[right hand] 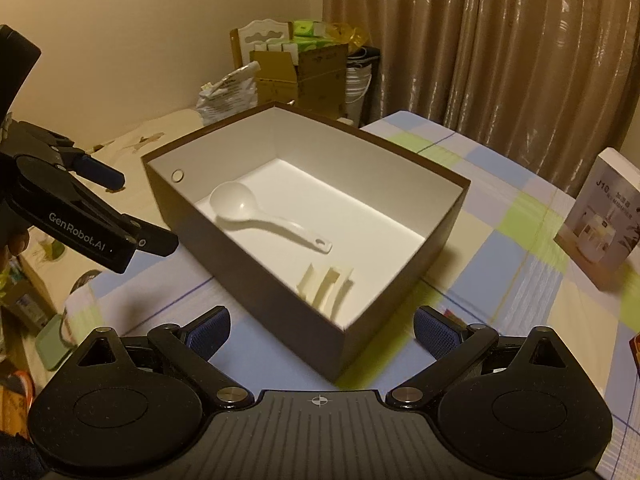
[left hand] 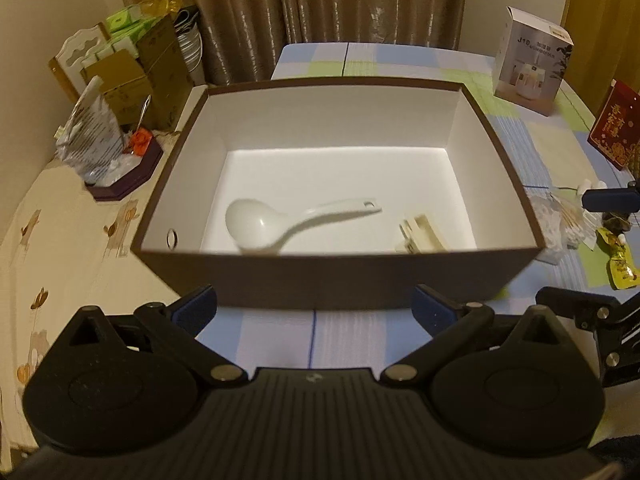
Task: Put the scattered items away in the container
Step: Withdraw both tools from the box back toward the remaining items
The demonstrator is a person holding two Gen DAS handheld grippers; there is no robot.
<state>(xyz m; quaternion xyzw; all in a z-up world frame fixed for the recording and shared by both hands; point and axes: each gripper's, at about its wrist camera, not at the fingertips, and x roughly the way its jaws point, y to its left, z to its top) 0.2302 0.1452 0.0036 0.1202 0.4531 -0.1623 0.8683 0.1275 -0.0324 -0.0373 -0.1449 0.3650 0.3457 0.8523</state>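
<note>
Now the box [left hand: 332, 276] stands just ahead of the left gripper [left hand: 314, 304], whose jaws are spread wide with nothing between them; the right gripper [right hand: 322, 330] is also spread and empty, near the box's corner; inside lie one white spoon [left hand: 280, 220] and one cream holder [left hand: 420, 234], apart; most of the box floor is free; several wrappers [left hand: 618, 256] lie on the cloth [left hand: 520, 136] right of the box.

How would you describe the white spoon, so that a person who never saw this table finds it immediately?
Find the big brown box with white inside walls that stands on the checked tablecloth. Two things lie on its floor. The white spoon is the long one with a round bowl and a hole at the handle's end, while its neighbour, the cream plastic piece, is short and angular.
</note>
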